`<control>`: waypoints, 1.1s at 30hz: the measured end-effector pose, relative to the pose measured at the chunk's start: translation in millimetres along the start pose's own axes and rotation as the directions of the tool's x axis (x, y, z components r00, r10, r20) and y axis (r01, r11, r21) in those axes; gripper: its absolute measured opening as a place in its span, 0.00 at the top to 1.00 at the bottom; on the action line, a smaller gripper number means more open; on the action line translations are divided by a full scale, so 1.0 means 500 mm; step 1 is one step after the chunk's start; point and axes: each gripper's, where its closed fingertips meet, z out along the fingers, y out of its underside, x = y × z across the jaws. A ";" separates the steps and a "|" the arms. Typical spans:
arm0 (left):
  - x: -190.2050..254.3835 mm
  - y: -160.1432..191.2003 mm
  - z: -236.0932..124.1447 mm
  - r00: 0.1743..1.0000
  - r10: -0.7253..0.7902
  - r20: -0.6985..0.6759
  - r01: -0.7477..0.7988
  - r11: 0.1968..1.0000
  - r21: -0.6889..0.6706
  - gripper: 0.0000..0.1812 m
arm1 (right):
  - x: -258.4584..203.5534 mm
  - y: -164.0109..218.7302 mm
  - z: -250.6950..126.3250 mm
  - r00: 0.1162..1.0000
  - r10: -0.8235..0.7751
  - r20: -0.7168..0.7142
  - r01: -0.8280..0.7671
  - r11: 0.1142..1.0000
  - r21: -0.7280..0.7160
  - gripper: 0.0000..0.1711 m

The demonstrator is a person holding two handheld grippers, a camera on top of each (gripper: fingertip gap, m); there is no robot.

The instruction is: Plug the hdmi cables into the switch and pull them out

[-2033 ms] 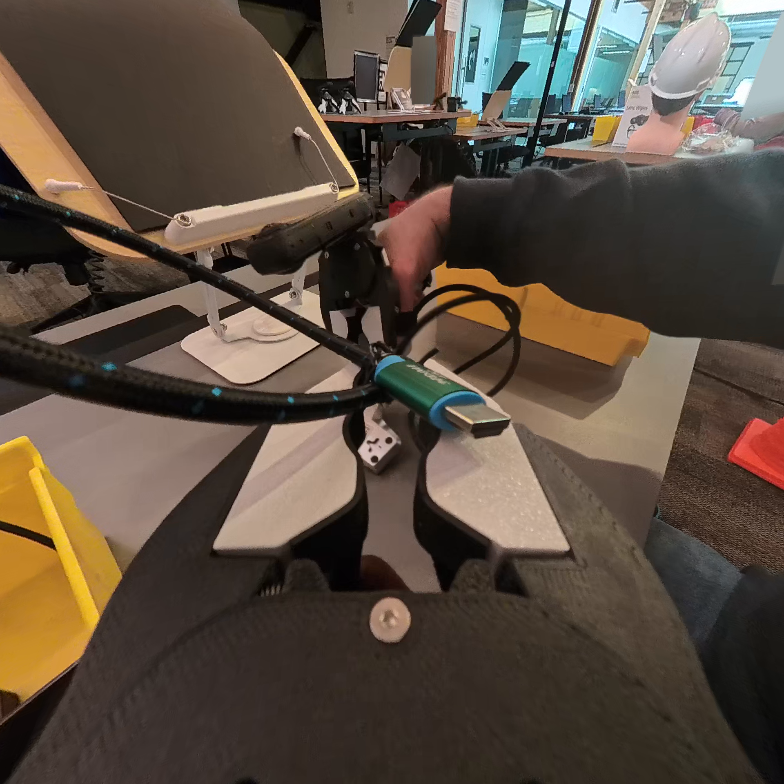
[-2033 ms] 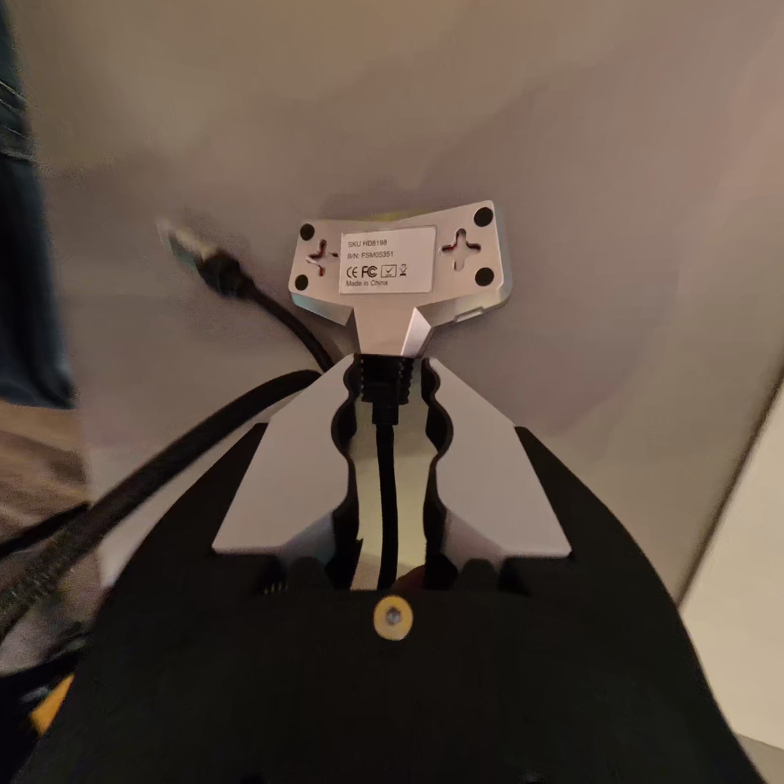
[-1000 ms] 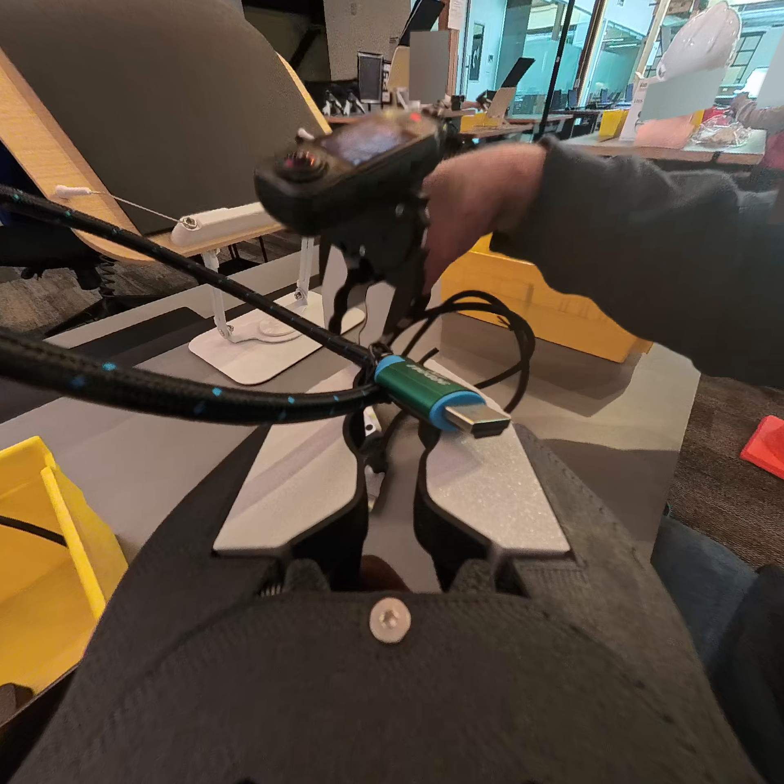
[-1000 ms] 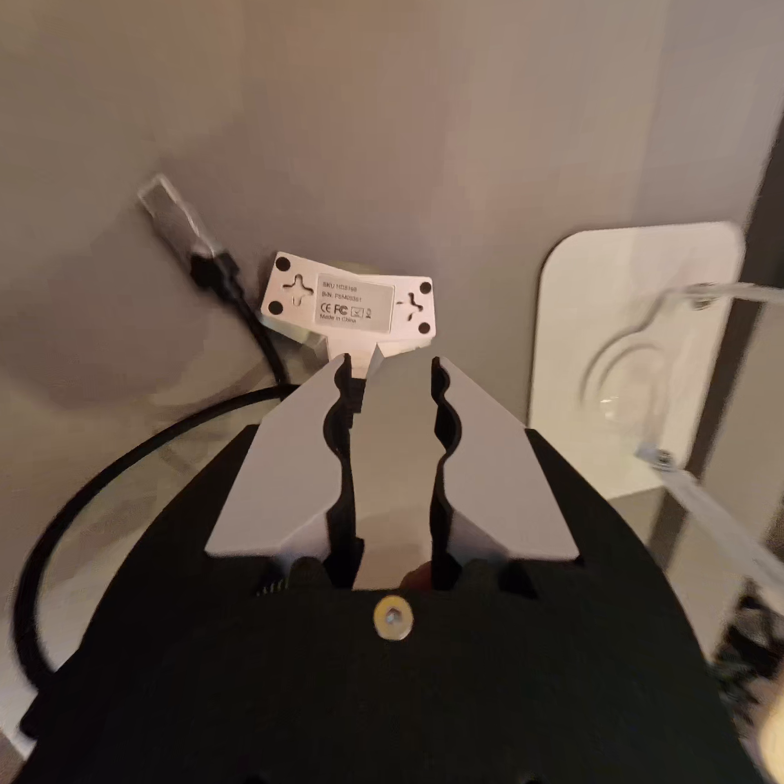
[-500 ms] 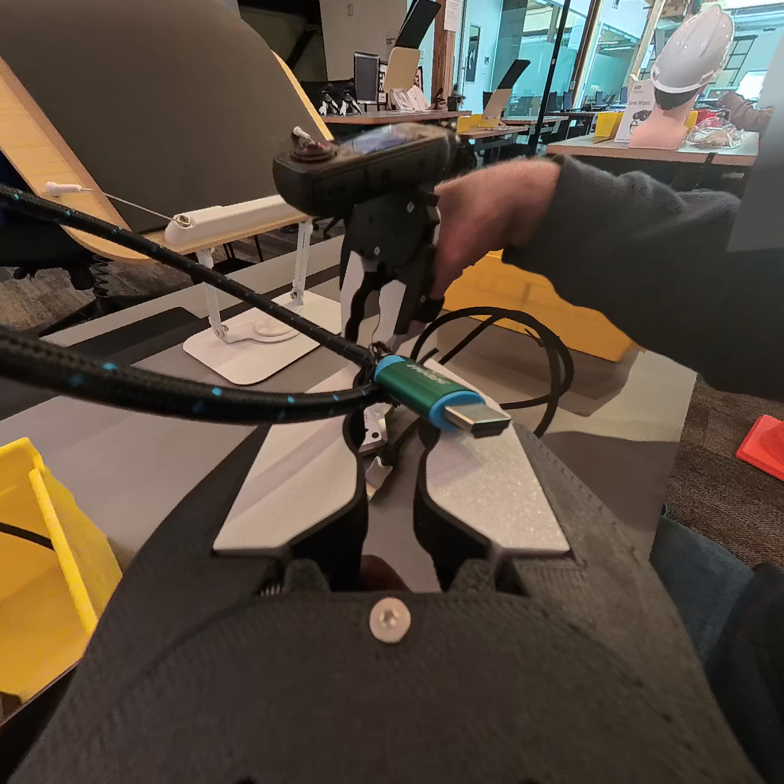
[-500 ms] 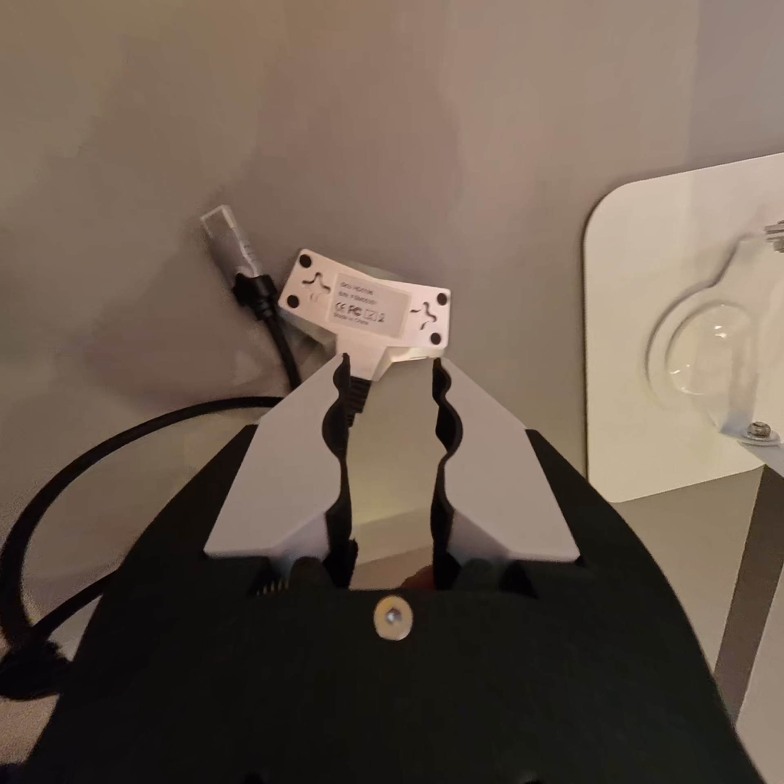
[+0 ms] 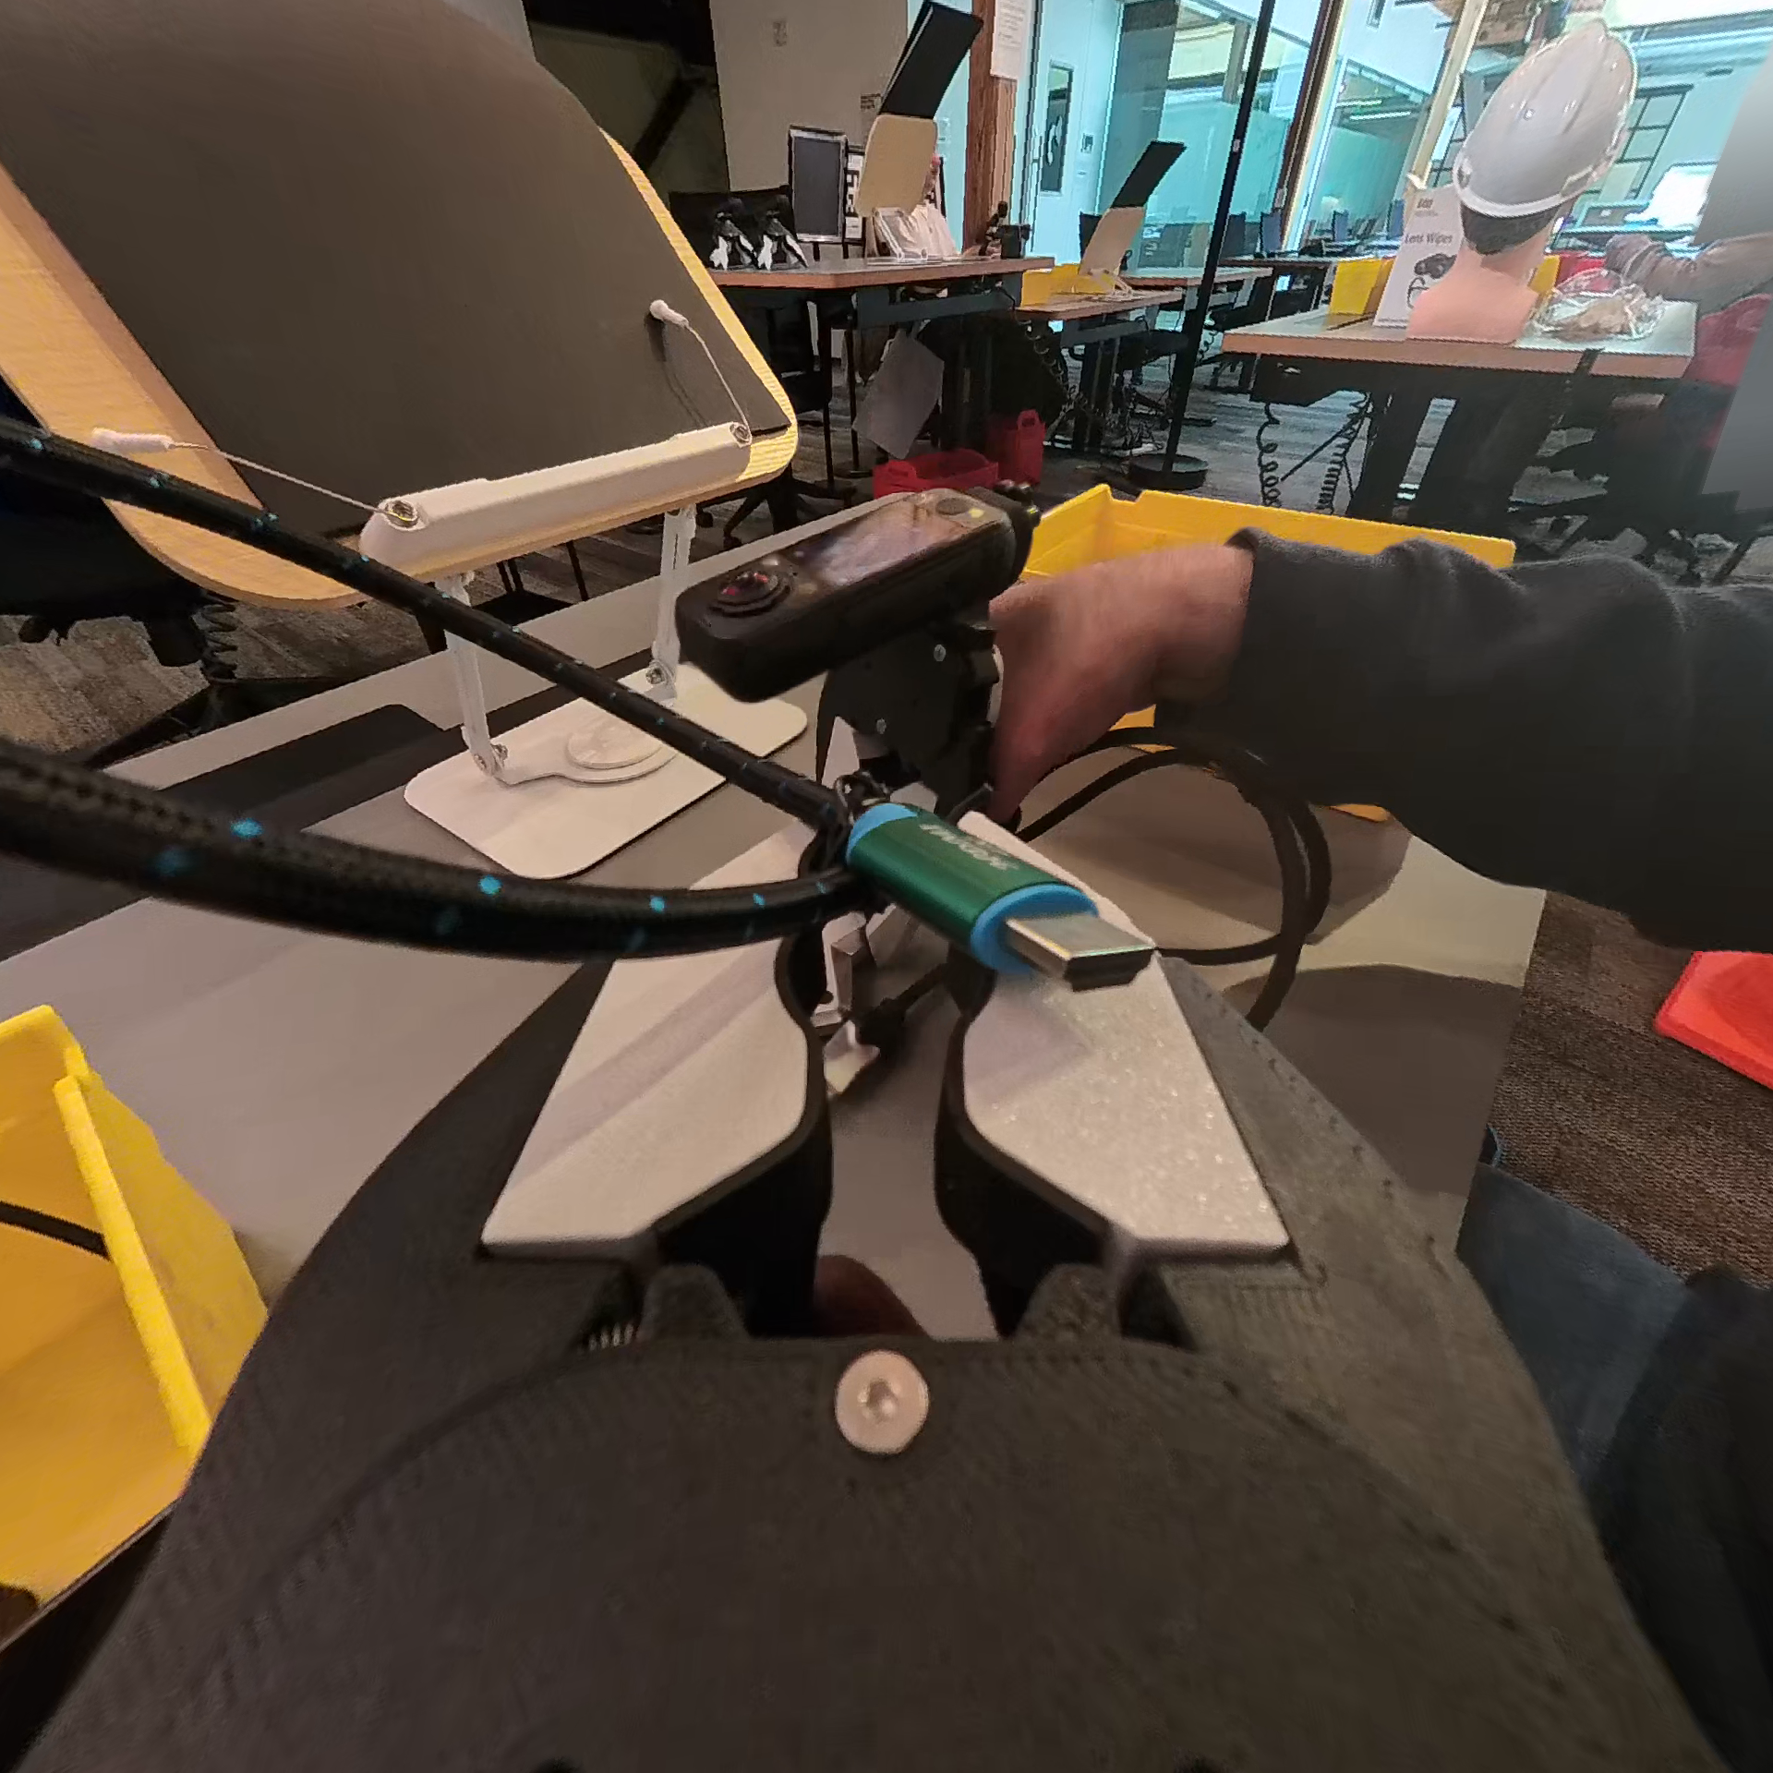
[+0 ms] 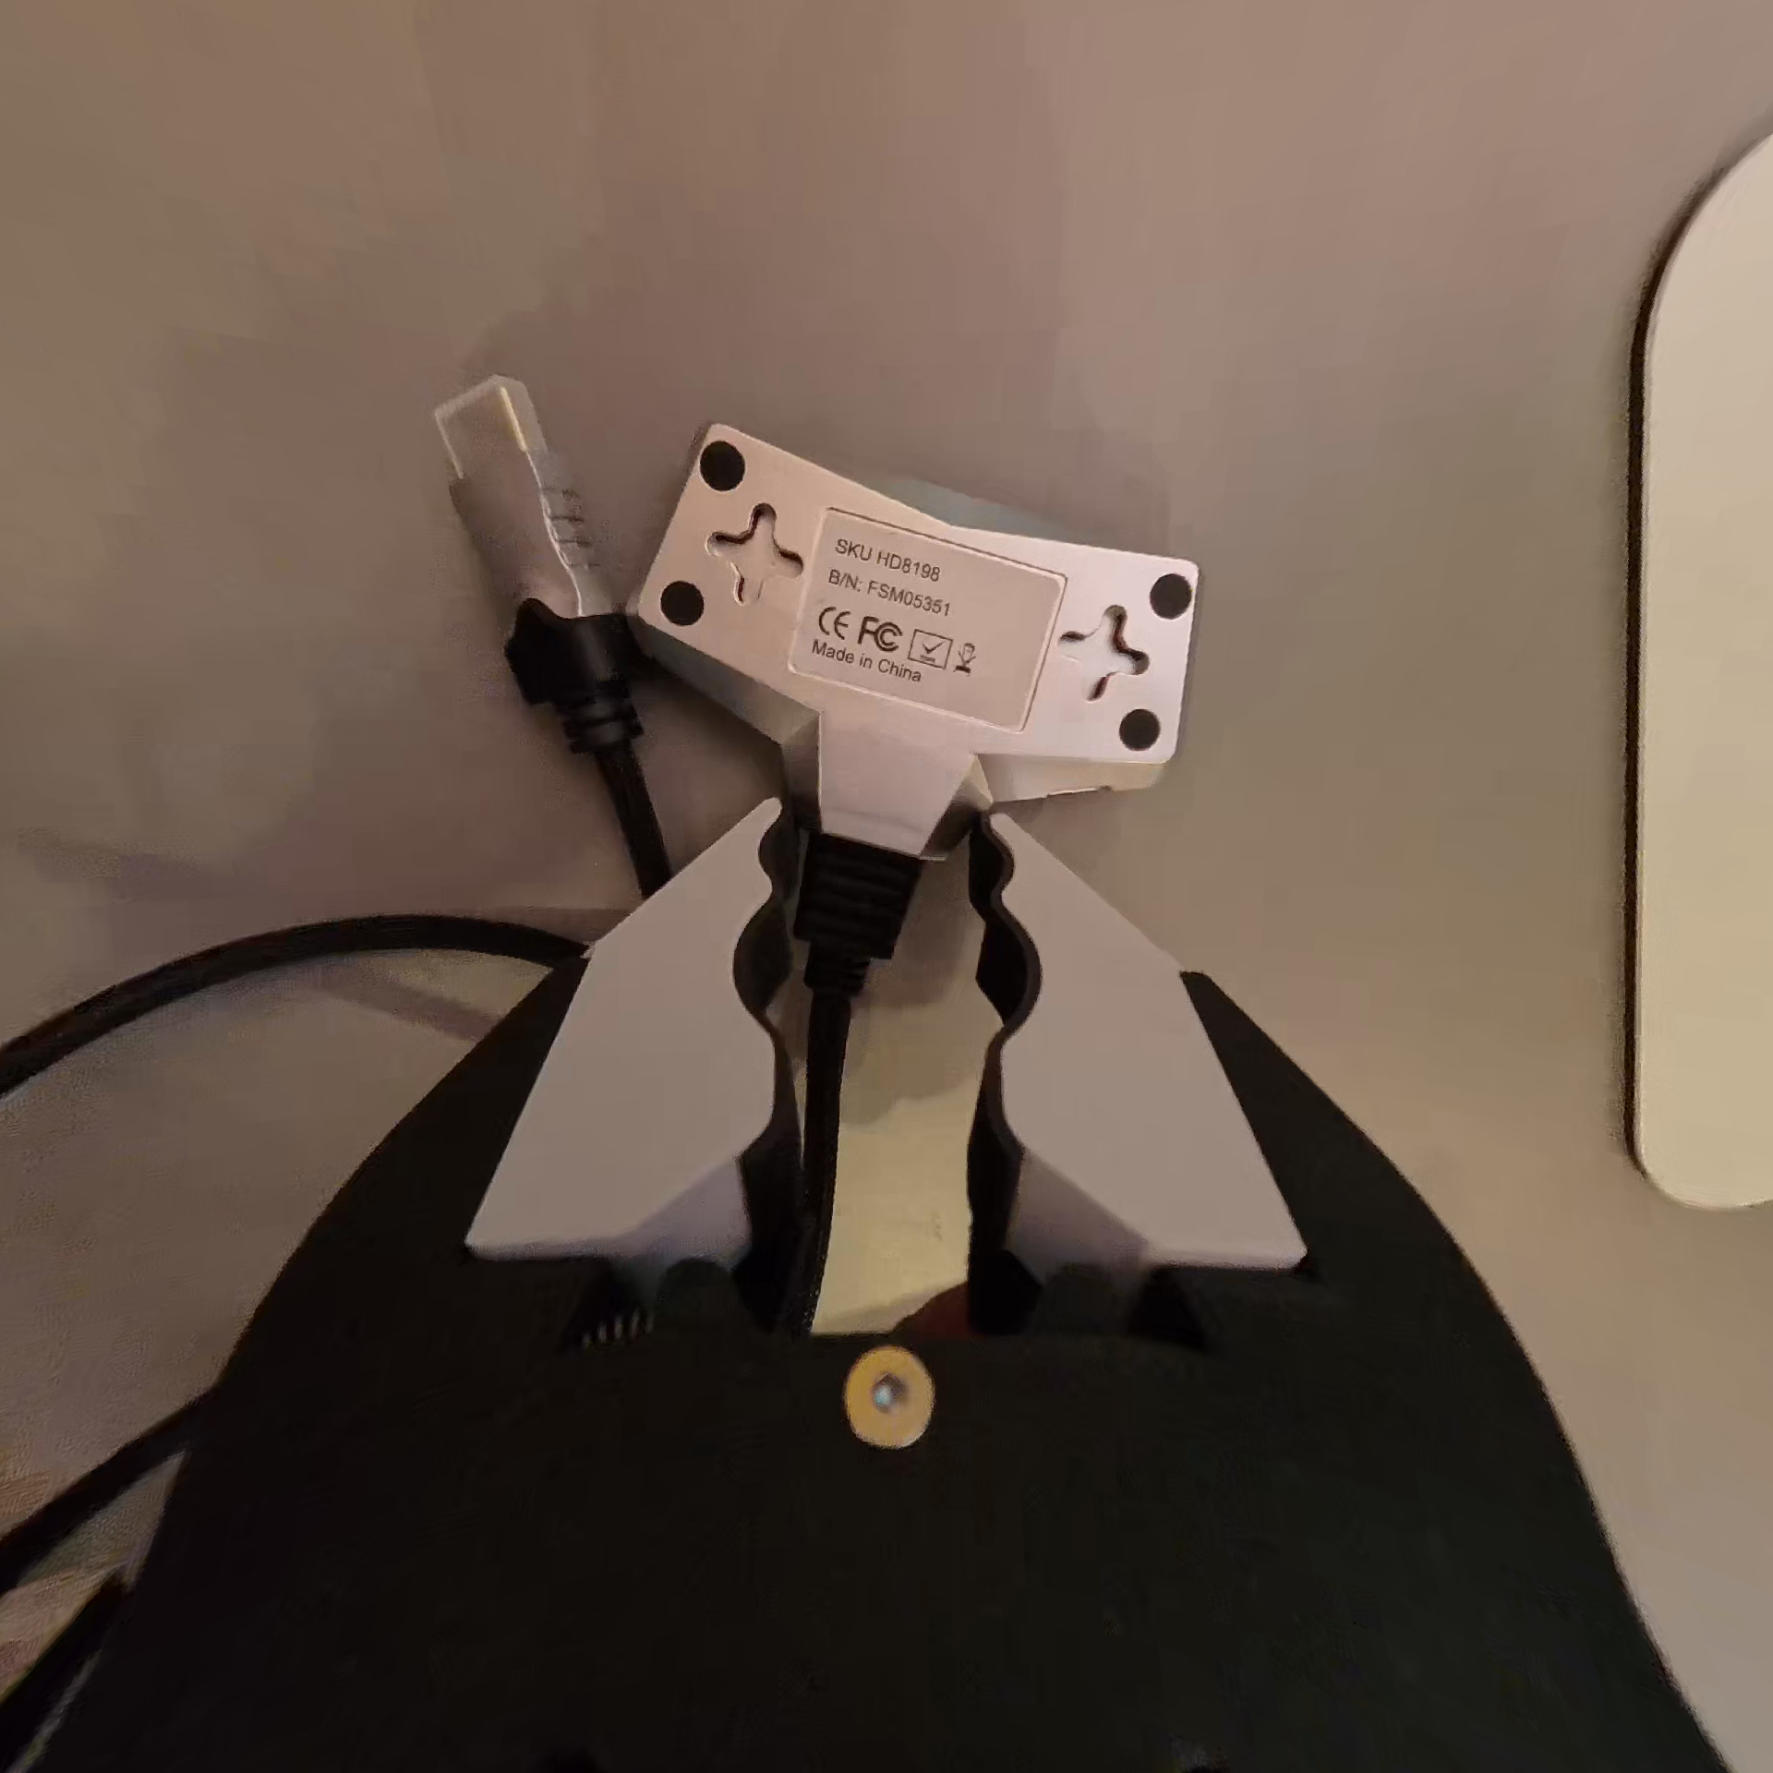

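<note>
Left gripper [image 7: 887,969] is clamping a braided cable [image 7: 403,878] just behind its green HDMI plug [image 7: 969,892], which is lying across the right finger, above the grey worktop [image 7: 288,1017] near its front edge. Beyond, a hand [image 7: 1103,643] is holding the other tool.

Right gripper [image 8: 878,835] is standing parted around the silver switch [image 8: 911,633] stem and its black cable [image 8: 825,1055]; a loose silver plug [image 8: 523,489] is lying just beside the switch.

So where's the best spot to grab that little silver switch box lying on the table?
Probably the narrow neck of the HDMI switch, where its black cable exits. The right gripper comes from the cable side, its open jaws straddling that stem; the wide winged body looks too broad to fit between them.
</note>
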 end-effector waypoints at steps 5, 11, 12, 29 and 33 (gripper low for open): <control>0.005 -0.001 0.002 1.000 0.009 0.002 -0.009 1.000 -0.002 0.89 | -0.017 -0.009 0.000 0.996 -0.033 0.077 0.021 0.989 0.147 0.81; 0.000 -0.003 0.001 1.000 0.007 0.006 -0.007 1.000 0.001 0.90 | -0.045 -0.039 -0.055 0.981 -0.120 0.150 0.060 0.934 0.353 0.82; -0.003 -0.004 0.000 1.000 0.007 0.009 -0.007 1.000 0.002 0.90 | -0.052 -0.046 -0.072 0.976 -0.153 0.157 0.081 0.917 0.391 0.82; 0.007 -0.045 -0.020 0.998 -0.018 -0.064 0.022 0.998 0.058 0.89 | -0.144 -0.096 -0.252 0.842 -0.531 0.094 0.401 0.734 0.548 0.82; 0.010 -0.051 -0.025 0.996 -0.021 -0.092 0.028 0.997 0.078 0.89 | -0.161 -0.098 -0.275 0.820 -0.563 0.107 0.406 0.703 0.584 0.82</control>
